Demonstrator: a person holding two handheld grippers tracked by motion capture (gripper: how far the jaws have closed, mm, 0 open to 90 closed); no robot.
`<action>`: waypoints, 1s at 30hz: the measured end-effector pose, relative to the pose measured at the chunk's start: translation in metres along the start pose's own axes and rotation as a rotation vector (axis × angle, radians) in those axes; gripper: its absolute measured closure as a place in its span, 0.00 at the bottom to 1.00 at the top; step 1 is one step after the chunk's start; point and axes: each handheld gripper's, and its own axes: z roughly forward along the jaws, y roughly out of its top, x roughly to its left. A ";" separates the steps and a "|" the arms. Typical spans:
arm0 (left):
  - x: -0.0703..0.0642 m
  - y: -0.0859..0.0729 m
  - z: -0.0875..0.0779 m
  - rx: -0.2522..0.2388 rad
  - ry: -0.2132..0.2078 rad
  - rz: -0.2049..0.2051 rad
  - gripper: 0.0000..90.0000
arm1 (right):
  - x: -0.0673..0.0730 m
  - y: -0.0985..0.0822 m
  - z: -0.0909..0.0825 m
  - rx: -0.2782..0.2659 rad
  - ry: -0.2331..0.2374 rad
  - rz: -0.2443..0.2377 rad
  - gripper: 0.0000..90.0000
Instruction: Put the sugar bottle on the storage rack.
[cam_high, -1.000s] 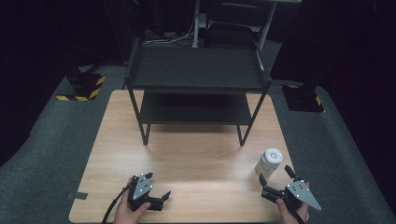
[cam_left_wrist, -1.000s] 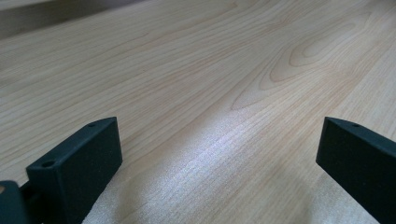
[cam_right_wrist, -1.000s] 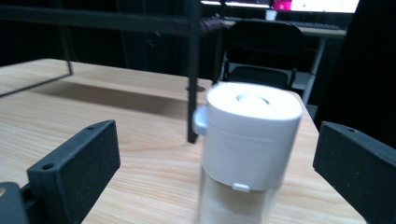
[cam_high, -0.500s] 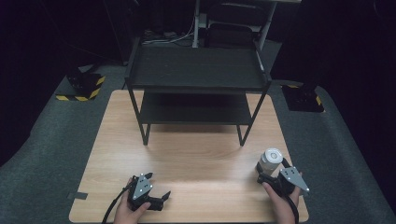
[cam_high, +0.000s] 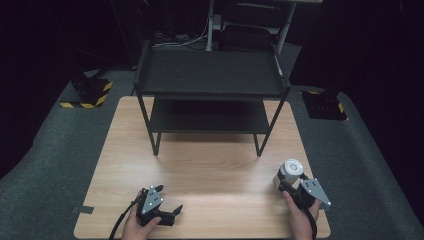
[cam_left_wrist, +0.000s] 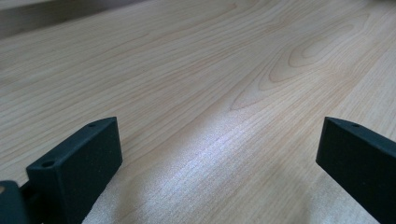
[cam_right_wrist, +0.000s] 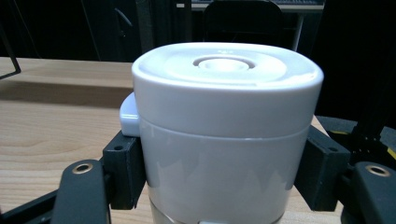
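A white round container with a lid (cam_high: 290, 169) stands upright near the right front corner of the wooden table (cam_high: 210, 165). My right gripper (cam_high: 288, 183) reaches it from the near side. In the right gripper view the container (cam_right_wrist: 224, 121) sits between the two black jaws, and the pads (cam_right_wrist: 125, 168) press against its sides, so my right gripper (cam_right_wrist: 219, 179) is shut on it. My left gripper (cam_high: 169, 199) rests low over the table at the front left. Its jaws are wide apart in the left gripper view (cam_left_wrist: 219, 158), with bare wood between them.
A black two-tier metal rack (cam_high: 210, 75) stands on the far half of the table, its legs (cam_high: 261, 146) just beyond the container. Grey carpet (cam_high: 60, 150) surrounds the table. Black blocks with yellow stripes (cam_high: 87, 92) lie on the floor at the left.
My right gripper has moved forward and left from beside the container until its jaws hold its sides. The left gripper has stayed put.
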 end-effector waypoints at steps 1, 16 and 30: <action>0.000 0.000 0.000 0.000 0.000 0.001 0.01 | 0.000 0.001 0.000 0.003 -0.001 -0.002 0.34; 0.000 0.000 0.000 0.000 -0.004 0.006 0.01 | 0.015 0.035 -0.010 -0.016 0.088 -0.022 0.34; 0.001 0.000 0.000 0.003 -0.013 0.013 0.01 | 0.045 0.087 -0.002 -0.093 0.194 -0.025 0.34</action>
